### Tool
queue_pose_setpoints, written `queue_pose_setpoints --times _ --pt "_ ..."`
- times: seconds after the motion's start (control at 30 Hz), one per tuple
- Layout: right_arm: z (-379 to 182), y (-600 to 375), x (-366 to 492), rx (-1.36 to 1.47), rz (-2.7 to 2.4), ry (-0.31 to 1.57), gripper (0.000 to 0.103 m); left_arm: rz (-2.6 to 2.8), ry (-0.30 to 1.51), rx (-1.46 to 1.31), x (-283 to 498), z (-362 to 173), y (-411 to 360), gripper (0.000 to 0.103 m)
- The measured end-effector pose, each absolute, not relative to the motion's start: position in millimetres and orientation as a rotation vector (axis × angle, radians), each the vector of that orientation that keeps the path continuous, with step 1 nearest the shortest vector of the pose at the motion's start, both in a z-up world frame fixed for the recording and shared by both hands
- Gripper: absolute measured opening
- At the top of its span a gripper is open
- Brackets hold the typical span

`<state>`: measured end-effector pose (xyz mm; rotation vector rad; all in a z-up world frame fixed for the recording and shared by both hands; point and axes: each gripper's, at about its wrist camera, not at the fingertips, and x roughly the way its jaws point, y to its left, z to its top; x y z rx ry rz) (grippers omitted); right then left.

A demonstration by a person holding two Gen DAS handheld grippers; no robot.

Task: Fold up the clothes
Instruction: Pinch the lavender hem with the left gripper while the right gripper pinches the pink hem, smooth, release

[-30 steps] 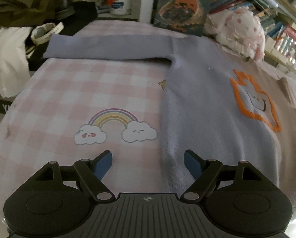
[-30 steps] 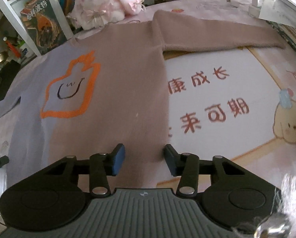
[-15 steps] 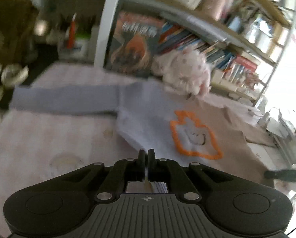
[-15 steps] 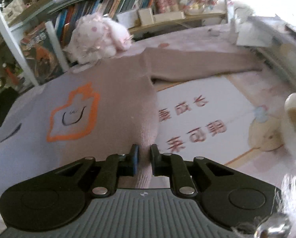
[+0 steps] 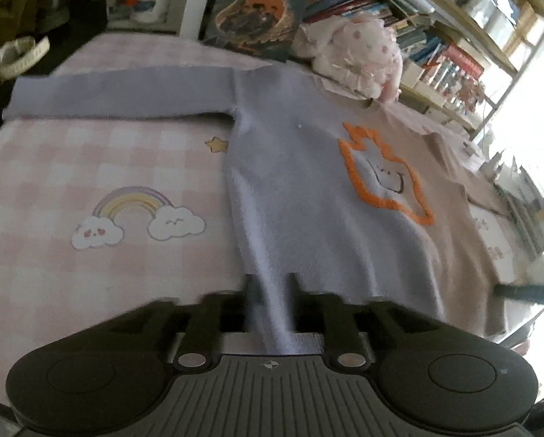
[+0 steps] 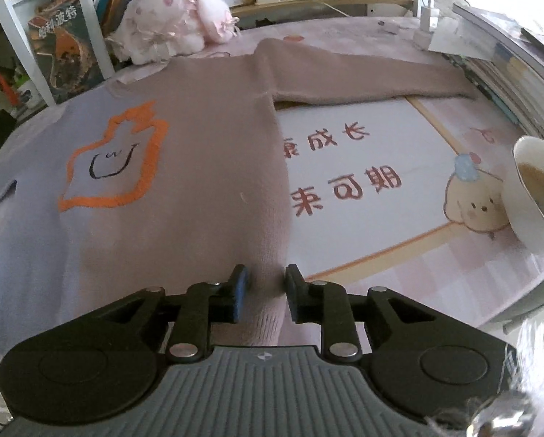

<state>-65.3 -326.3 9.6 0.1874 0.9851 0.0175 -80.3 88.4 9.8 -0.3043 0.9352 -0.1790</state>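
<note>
Lying flat across a bench (image 6: 381, 255) covered in a pink checked cloth, a fuzzy sweater (image 6: 199, 189) fills the middle of both views, sleeves spread wide toward the upper edges. Its knit looks soft and brushed, lilac on one half and dusty tan on the other, with a raised orange outline around a small drawn face (image 6: 111, 160) on the chest.

At lower centre of the left wrist view, the left gripper (image 5: 270, 291) has a bunched fold of the lilac hem between its jaws. They have just been opening, and motion blur hides whether the pads press the cloth, so the grip cannot be told.

At lower centre of the right wrist view, the right gripper (image 6: 262, 286) has the tan hem corner rising between its blue-padded jaws, which have also just been opening. A narrow gap shows on each side of the fabric, so the hold looks released.

Each gripper's black body cuts off the hem's lowest edge. A white bowl (image 6: 537, 196) is cropped at the right edge. A pale pink plush toy (image 6: 173, 25) sits at the upper left, in front of crowded bookshelves (image 5: 435, 36).
</note>
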Motion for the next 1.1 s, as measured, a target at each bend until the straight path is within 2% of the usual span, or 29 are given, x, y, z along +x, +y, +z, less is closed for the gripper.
queue_pose_setpoints --times 0.03,0.1,0.13,0.17,0.2,0.23,1.1 --pt "9 -326 -67 0.190 0.020 0.992 0.025 -0.178 0.948 -0.316 -78 7 88 0.051" --pt "6 -325 -70 0.189 0.031 1.014 0.025 -0.172 0.953 -0.308 -77 2 86 0.050" --pt "4 -324 -71 0.189 0.036 1.023 0.023 -0.183 0.949 -0.300 -77 0 84 0.047" --pt "2 -323 -72 0.189 0.040 1.027 0.020 -0.193 0.946 -0.291 -77 -1 81 0.039" --pt "0 -321 -72 0.190 0.048 1.026 0.013 -0.202 0.949 -0.279 -76 -2 78 0.027" --pt "0 -319 -71 0.190 0.056 1.024 0.011 -0.196 0.957 -0.269 -74 -3 77 0.004" --pt "-4 -315 -57 0.130 -0.010 0.969 0.010 -0.192 0.943 -0.253 -60 -5 73 0.004"
